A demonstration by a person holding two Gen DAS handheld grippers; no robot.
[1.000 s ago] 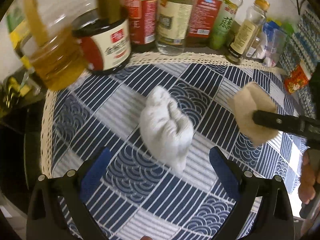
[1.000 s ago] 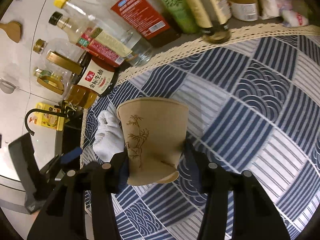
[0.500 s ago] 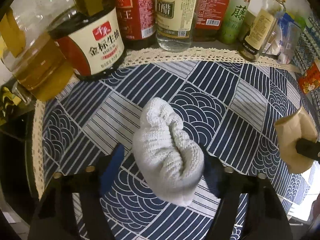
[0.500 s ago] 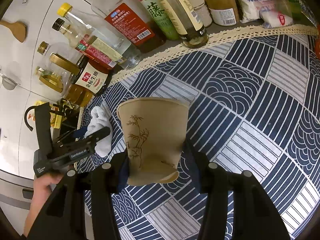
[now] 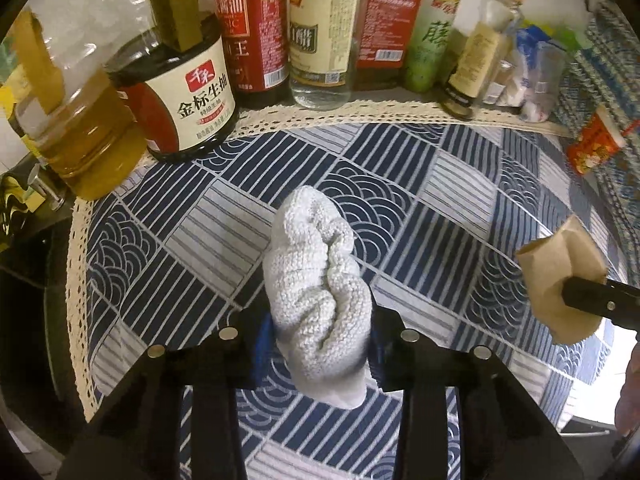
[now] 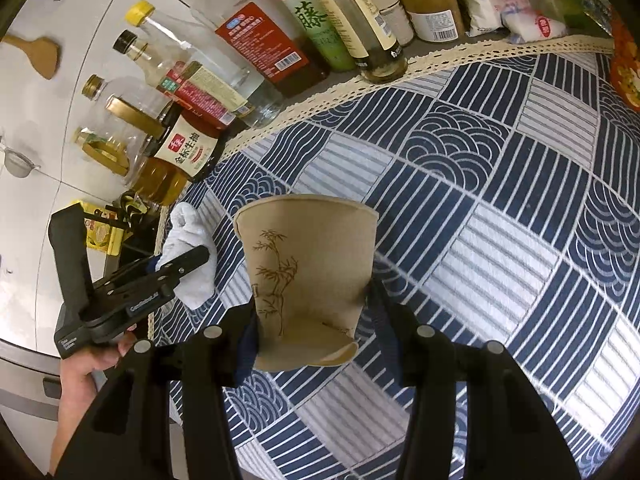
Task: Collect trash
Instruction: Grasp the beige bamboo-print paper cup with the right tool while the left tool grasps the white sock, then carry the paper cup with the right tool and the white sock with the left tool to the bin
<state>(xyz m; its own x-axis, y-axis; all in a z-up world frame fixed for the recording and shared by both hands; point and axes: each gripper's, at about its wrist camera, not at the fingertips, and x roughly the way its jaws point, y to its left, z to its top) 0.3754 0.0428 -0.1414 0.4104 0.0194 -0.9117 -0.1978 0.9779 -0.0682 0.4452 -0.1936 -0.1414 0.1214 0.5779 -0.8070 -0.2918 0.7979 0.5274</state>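
Note:
A crumpled white cloth (image 5: 316, 292) sits between the jaws of my left gripper (image 5: 316, 344), which is shut on it, on the blue patterned tablecloth (image 5: 420, 208). It also shows in the right wrist view (image 6: 188, 248), held by the left gripper (image 6: 176, 268). My right gripper (image 6: 312, 332) is shut on a squashed brown paper cup (image 6: 308, 276) with a bamboo print, held above the cloth. The cup also shows at the right of the left wrist view (image 5: 560, 276).
A row of sauce and oil bottles (image 5: 256, 28) stands along the back edge, with a soy sauce jug (image 5: 188, 92) and an oil jug (image 5: 76, 120) at the left. Jars and bags (image 6: 500, 0) stand at the back right. A red packet (image 5: 592, 144) lies at the right.
My left gripper moved forward around the white cloth and closed on it. The right gripper kept its hold on the cup and drew back to the right.

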